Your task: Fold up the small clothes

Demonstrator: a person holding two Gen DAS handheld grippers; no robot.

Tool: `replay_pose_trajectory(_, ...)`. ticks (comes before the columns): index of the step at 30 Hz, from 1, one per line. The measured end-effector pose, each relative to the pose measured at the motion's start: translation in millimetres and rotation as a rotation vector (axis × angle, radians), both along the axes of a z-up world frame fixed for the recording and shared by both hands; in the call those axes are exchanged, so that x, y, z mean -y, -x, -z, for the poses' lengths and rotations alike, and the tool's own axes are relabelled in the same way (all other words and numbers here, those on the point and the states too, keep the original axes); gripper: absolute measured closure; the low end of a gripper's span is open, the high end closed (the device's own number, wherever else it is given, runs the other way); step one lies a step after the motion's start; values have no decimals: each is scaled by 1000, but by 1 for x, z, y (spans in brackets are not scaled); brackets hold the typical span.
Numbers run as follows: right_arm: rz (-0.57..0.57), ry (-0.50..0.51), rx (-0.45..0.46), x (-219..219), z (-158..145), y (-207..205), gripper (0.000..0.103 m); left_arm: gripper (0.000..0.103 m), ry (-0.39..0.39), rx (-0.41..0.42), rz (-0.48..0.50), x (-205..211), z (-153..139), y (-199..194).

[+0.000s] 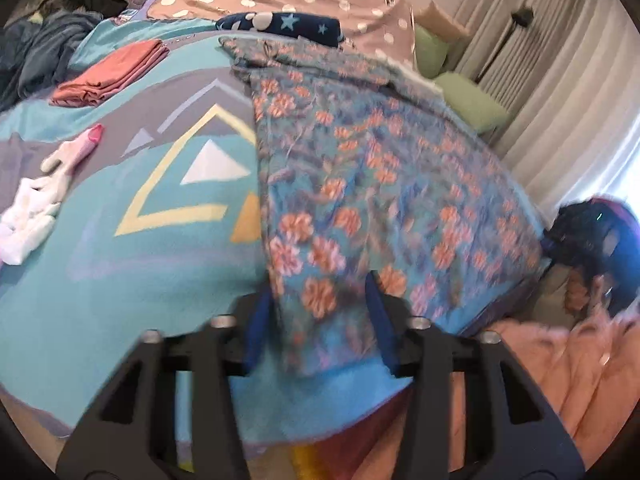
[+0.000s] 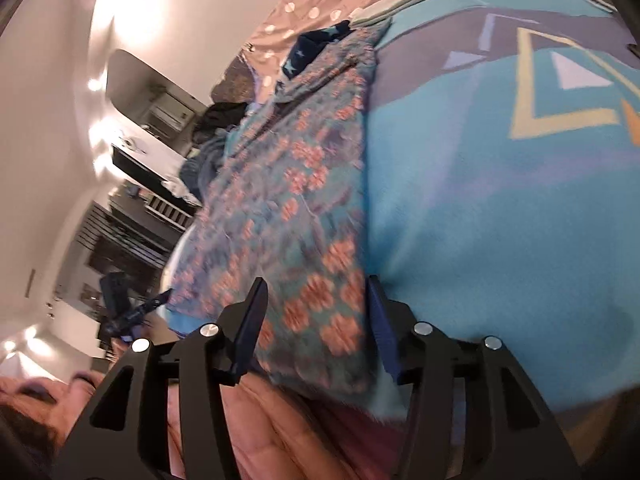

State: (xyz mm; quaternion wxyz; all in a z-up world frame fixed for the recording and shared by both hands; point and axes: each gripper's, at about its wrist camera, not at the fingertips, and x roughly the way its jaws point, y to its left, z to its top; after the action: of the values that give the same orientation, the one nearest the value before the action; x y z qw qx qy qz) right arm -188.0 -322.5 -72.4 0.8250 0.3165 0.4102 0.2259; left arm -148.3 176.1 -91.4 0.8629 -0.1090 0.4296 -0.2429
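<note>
A blue garment with orange flowers [image 1: 360, 168] lies stretched out on the bed, long edge running away from me. My left gripper [image 1: 320, 300] is open, its blue fingers either side of the garment's near corner. The same garment [image 2: 288, 184] shows in the right wrist view, tilted. My right gripper [image 2: 316, 312] is open, its fingers astride the garment's near edge. The other gripper [image 1: 588, 236] shows at the right edge of the left wrist view, and as a dark shape [image 2: 124, 304] at the left of the right wrist view.
The bed carries a turquoise blanket with triangles [image 1: 160, 200]. On it lie a folded pink stack [image 1: 108, 72], white socks [image 1: 36, 204], a navy starred item [image 1: 288, 26] and dark clothes [image 1: 44, 44]. Green pillows [image 1: 464, 96] and curtains [image 1: 560, 80] are at right.
</note>
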Motion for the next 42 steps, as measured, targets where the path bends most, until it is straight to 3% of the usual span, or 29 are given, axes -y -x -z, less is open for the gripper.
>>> replay_pose_trajectory(1, 0, -15, -1, -1, -2, -2, 98, 99, 40, -21, -2, -1, 0, -3)
replay_pose_trajectory(2, 3, -37, -11, -1, -5, -4, 100, 99, 86, -33, -31, -3, -2, -4)
replay_pose_trajectory(4, 30, -102, 41, 4, -16, 2, 101, 99, 113, 18, -58, -5, -15, 1)
replay_pose_trajectory(8, 88, -247, 205, 27, -58, 18, 101, 99, 247, 232, -84, -18, -72, 20)
replay_pose_trajectory(12, 110, -243, 306, 34, -94, 18, 101, 99, 315, 340, -69, -18, -104, 26)
replay_pose_trajectory(21, 95, -259, 298, 25, -102, 9, 101, 99, 257, 282, -74, -15, -97, 30)
replay_pose_trajectory(29, 130, -316, 286, 35, -99, -16, 101, 99, 351, 240, -129, -27, -92, -3)
replay_pose_trajectory(42, 170, -333, 301, 45, -116, -94, 101, 99, 364, 268, -159, -24, -117, -77)
